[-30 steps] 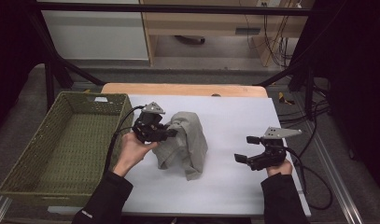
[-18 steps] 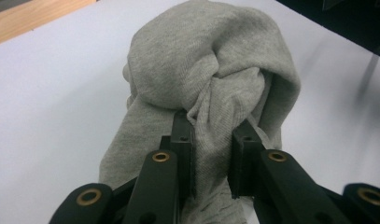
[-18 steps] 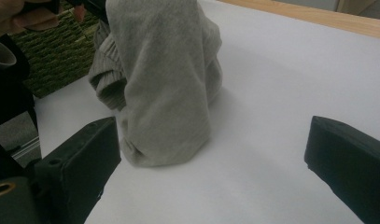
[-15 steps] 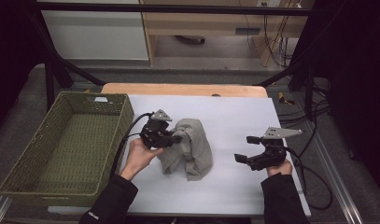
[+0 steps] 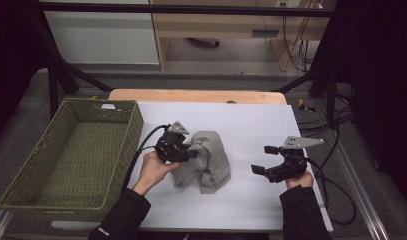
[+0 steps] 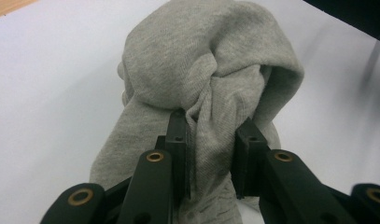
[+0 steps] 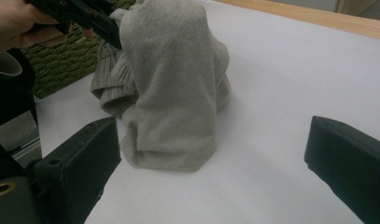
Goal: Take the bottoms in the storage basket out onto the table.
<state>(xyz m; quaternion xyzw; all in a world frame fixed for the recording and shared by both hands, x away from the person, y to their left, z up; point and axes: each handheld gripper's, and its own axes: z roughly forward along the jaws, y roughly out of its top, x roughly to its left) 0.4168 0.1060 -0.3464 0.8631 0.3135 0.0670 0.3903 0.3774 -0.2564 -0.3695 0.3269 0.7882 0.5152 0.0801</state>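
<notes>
A crumpled grey cloth [image 5: 211, 161] sits in a heap on the white table top, just right of my left gripper [image 5: 192, 153]. In the left gripper view a twisted fold of the cloth [image 6: 201, 60] is pinched between the two black jaws of the left gripper [image 6: 211, 128]. Those jaws have just eased open slightly, with the fold still pressed between them. My right gripper [image 5: 264, 160] hovers open to the right of the cloth, apart from it. Its own view looks between the wide jaws [image 7: 215, 140] at the cloth [image 7: 173, 84] and the left gripper [image 7: 99, 23].
A green woven basket [image 5: 136, 120] stands at the table's left side, close to my left hand; it also shows as the basket [image 7: 61, 60] in the right gripper view. A wooden strip [image 5: 201, 95] lines the far edge. Cables trail off the right edge.
My left hand has moved right and toward the near edge, sinking with the cloth, which has settled lower on the table. The right gripper has stayed in place.
</notes>
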